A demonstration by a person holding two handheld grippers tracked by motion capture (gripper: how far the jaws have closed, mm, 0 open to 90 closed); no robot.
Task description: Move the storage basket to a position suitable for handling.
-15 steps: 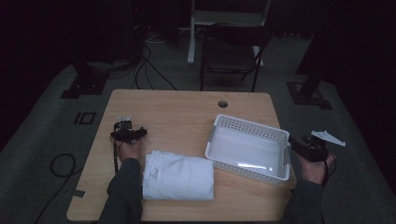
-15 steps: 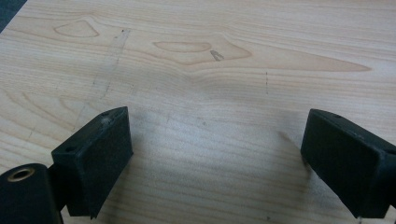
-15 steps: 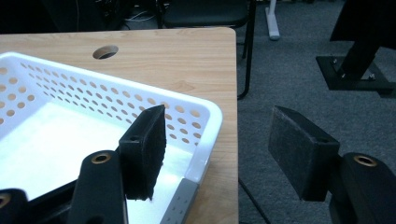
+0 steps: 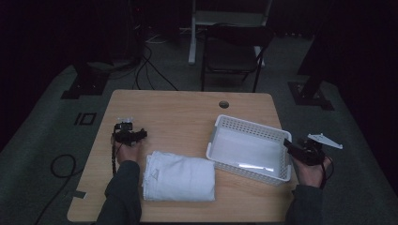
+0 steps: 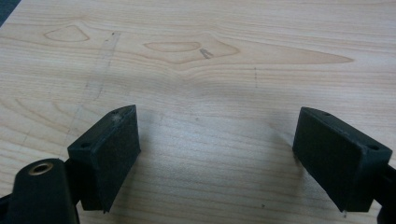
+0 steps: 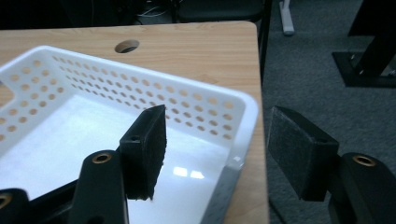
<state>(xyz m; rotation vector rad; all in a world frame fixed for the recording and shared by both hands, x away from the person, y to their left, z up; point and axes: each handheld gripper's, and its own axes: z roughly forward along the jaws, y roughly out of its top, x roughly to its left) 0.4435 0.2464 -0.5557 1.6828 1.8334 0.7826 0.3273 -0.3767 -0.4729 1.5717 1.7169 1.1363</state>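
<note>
**A:** Starting nearest the person: where's the folded white towel (image 4: 179,177) relative to the two tools?

**B:** It lies at the near edge of the wooden table (image 4: 183,112), long axis running left to right, between the person's forearms. The left gripper (image 4: 130,136) sits just beyond its left end; in the left gripper view its jaws stand wide apart over bare wood, holding nothing.

**A:** And the other side?

**B:** The right gripper (image 4: 294,149) is at the right end of the white perforated basket (image 4: 220,125), well apart from the towel, with the basket in between. In the right gripper view its jaws are also spread, empty, straddling the basket's near corner rim (image 6: 243,109); I can't tell whether either pad touches it.

**A:** So which hand is nearer the towel?

**B:** The left, clearly. I'd judge it needs to come back toward the person and a little rightward to reach the towel's left end. The basket stands just right of the towel, empty, its short side facing the towel's right end.
</note>
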